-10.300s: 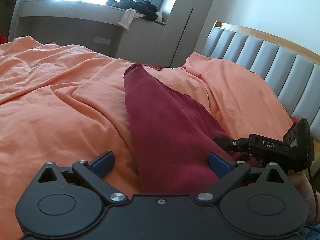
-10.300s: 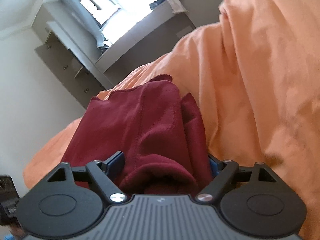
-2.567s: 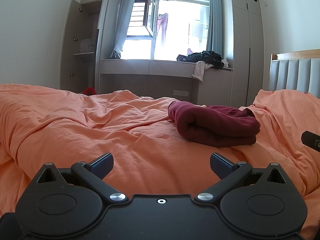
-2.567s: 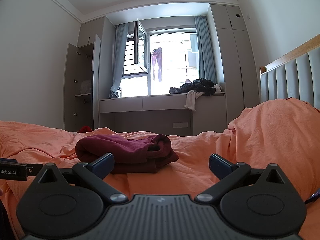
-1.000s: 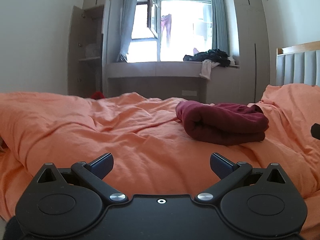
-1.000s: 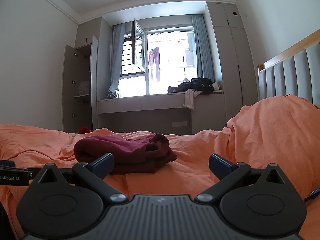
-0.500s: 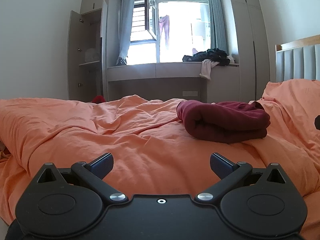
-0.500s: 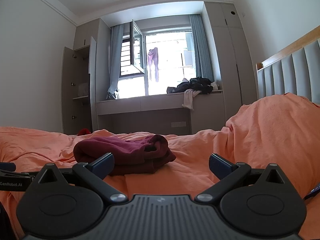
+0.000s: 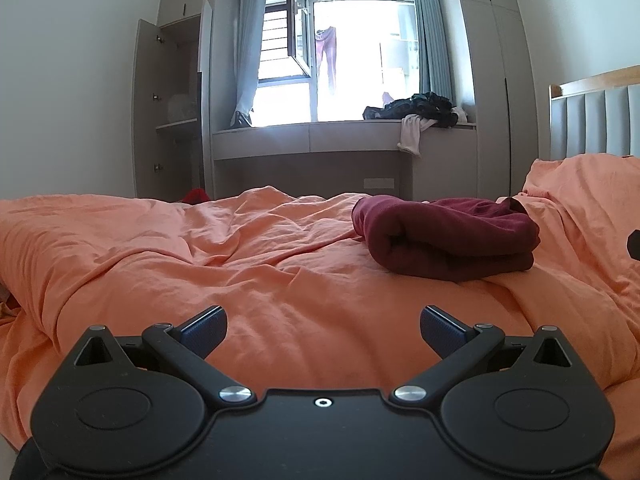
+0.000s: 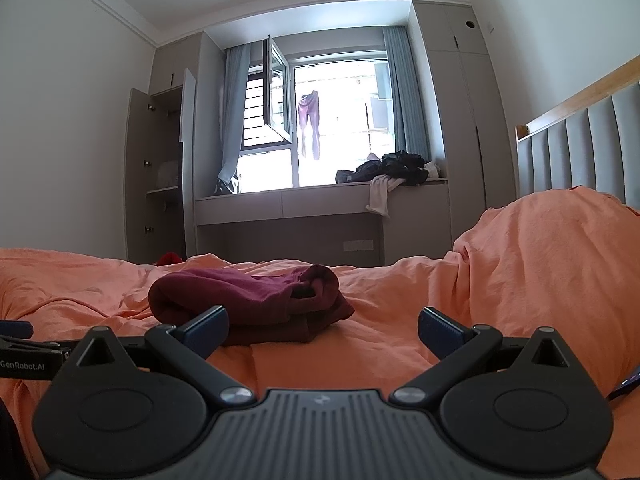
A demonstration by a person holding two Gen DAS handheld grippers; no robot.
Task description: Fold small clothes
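- The dark red garment (image 9: 448, 240), stretched between both claws ten seconds ago, now lies folded into a thick bundle on the orange bed (image 9: 280, 280), toward its headboard end.
- The left claw (image 9: 323, 330) and right claw (image 10: 322, 330) have let go and drawn back, jaws spread wide, empty.
- This piece looks finished; more clothes wait on the window ledge (image 10: 320, 200).

Both claws (image 9: 323, 326) (image 10: 323, 326) spread wide, empty
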